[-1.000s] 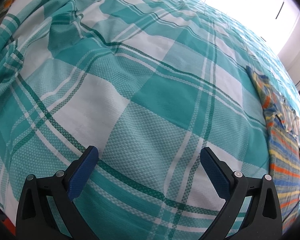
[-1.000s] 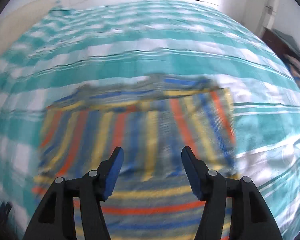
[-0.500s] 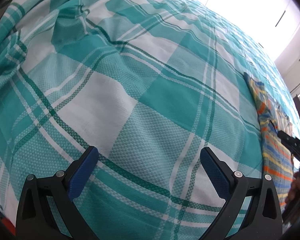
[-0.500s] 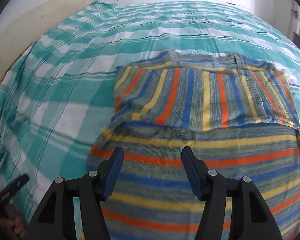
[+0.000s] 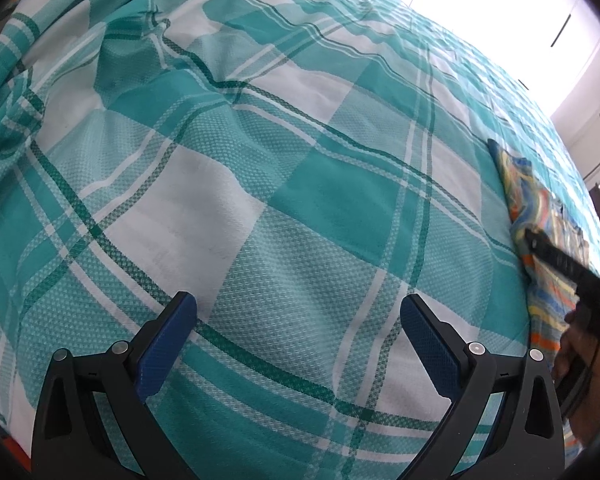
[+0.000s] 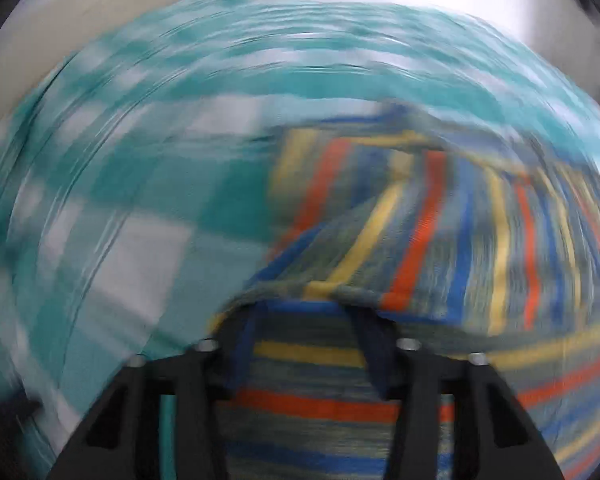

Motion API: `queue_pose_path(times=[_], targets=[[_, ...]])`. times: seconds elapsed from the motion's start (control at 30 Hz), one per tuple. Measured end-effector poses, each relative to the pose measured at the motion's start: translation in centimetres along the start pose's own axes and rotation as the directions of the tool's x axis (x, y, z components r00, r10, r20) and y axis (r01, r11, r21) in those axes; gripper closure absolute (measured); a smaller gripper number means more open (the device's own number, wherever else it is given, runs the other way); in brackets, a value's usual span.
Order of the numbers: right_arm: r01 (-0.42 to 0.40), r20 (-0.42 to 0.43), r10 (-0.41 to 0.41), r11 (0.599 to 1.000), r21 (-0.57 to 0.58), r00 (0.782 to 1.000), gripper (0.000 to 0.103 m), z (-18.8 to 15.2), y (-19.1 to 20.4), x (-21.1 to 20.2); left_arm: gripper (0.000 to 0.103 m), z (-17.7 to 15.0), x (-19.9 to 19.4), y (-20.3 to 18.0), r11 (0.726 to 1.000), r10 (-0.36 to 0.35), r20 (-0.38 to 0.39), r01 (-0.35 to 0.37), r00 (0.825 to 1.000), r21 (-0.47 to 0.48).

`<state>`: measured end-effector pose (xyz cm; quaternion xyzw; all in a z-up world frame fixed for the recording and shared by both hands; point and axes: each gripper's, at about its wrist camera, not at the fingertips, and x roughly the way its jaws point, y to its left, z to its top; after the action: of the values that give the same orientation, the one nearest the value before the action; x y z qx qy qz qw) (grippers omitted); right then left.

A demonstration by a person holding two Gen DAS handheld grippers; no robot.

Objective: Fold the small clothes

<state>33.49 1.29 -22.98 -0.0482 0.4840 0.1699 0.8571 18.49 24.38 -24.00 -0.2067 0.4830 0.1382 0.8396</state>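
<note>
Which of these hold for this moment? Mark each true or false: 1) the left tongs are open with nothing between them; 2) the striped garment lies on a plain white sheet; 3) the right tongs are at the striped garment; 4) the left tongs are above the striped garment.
1) True. The left tongs stand wide open over the checked bedspread, gripping nothing.
2) False. The striped garment lies on the teal-and-white checked bedspread.
3) True. The right tongs have a lifted fold of the garment over their tips, though blur hides whether they are clamped.
4) False. In the left wrist view the garment sits far to the right, away from the left tongs.
</note>
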Motion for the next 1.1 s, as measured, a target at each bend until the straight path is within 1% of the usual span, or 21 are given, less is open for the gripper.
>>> queue_pose_path(times=[0.07,0.13,0.23,0.33,0.37,0.43,0.5,0.57,0.6,0.67,0.73,0.77,0.8,0.83,0.87,0.9,0.97,1.03,1.07,1.1], targets=[[-0.010,-0.007,0.010,0.998,-0.064,1.000,0.059,-0.7,0.1,-0.4,0.001,0.0,0.1,-0.1,1.000,0.004,-0.001,-0.004,1.000,-0.001],[-0.026,-0.012,0.026,0.999,-0.048,1.000,0.055,-1.4,-1.0,-1.4,0.001,0.0,0.1,-0.2,1.000,0.011,0.000,-0.011,1.000,0.005],[-0.064,0.003,0.064,0.998,-0.020,0.998,0.053,-2.9,-2.6,-4.4,0.001,-0.2,0.2,-0.5,0.999,0.025,0.003,-0.025,1.000,0.023],[-0.161,-0.017,0.161,0.987,0.007,0.987,0.052,-5.6,-4.3,-7.5,0.001,-0.5,0.2,-0.9,0.998,0.041,0.012,-0.042,0.999,0.046],[-0.197,-0.047,0.198,0.980,0.029,0.979,0.052,-7.4,-5.2,-8.4,0.001,-0.7,0.2,-1.2,0.997,0.047,0.017,-0.048,0.999,0.058],[-0.214,-0.106,0.220,0.975,0.060,0.970,0.052,-10.8,-5.8,-9.6,0.001,-1.1,0.1,-1.9,0.994,0.053,0.027,-0.055,0.998,0.090],[-0.249,-0.157,0.257,0.966,0.070,0.953,0.052,-15.0,-6.4,-11.5,0.001,-1.6,-0.1,-2.6,0.991,0.051,0.029,-0.055,0.998,0.125],[-0.274,-0.159,0.280,0.960,0.059,0.947,0.052,-17.4,-7.0,-13.8,0.002,-2.8,-1.0,-3.6,0.985,0.025,0.008,-0.026,1.000,0.170],[-0.279,-0.155,0.285,0.958,0.057,0.946,0.052,-18.6,-7.8,-15.2,0.002,-3.4,-1.8,-4.1,0.983,-0.004,-0.003,0.005,1.000,0.185],[-0.259,-0.125,0.265,0.964,0.064,0.956,0.052,-20.1,-9.8,-17.9,0.002,-4.9,-4.1,-5.7,0.974,-0.086,-0.011,0.087,0.996,0.209],[-0.205,-0.080,0.213,0.974,0.093,0.974,0.052,-21.0,-13.0,-20.3,0.002,-6.5,-6.5,-8.0,0.952,-0.179,-0.015,0.177,0.984,0.248],[-0.183,-0.065,0.192,0.976,0.119,0.979,0.052,-21.4,-14.8,-21.1,0.002,-7.7,-7.7,-9.8,0.931,-0.230,-0.028,0.228,0.973,0.286],[-0.166,-0.056,0.177,0.974,0.154,0.983,0.052,-21.6,-16.8,-21.6,0.002,-9.2,-8.7,-11.7,0.906,-0.260,-0.047,0.260,0.965,0.333],[-0.158,-0.048,0.170,0.969,0.192,0.984,0.052,-22.0,-18.6,-22.1,0.002,-10.1,-9.1,-12.9,0.891,-0.267,-0.061,0.271,0.962,0.364],[-0.157,-0.041,0.170,0.962,0.222,0.985,0.052,-22.5,-19.9,-22.3,0.002,-11.6,-9.4,-14.9,0.867,-0.268,-0.084,0.278,0.960,0.414],[-0.156,-0.039,0.171,0.957,0.243,0.985,0.052,-22.8,-20.8,-22.4,0.002,-12.8,-9.5,-16.2,0.850,-0.260,-0.099,0.277,0.960,0.449],[-0.155,-0.056,0.177,0.947,0.280,0.983,0.052,-23.9,-22.2,-22.3,0.002,-15.9,-8.6,-18.7,0.809,-0.221,-0.140,0.262,0.965,0.526],[-0.160,-0.097,0.199,0.935,0.315,0.975,0.052,-25.1,-22.8,-21.3,0.002,-17.7,-7.3,-19.5,0.791,-0.177,-0.188,0.253,0.966,0.557],[-0.162,-0.125,0.214,0.928,0.335,0.969,0.052,-25.9,-23.1,-20.7,0.002,-18.8,-6.6,-19.8,0.780,-0.143,-0.213,0.243,0.967,0.577],[-0.166,-0.140,0.227,0.922,0.351,0.964,0.052,-26.6,-23.2,-20.2,0.002,-19.7,-6.4,-20.0,0.762,-0.115,-0.207,0.219,0.972,0.609]])
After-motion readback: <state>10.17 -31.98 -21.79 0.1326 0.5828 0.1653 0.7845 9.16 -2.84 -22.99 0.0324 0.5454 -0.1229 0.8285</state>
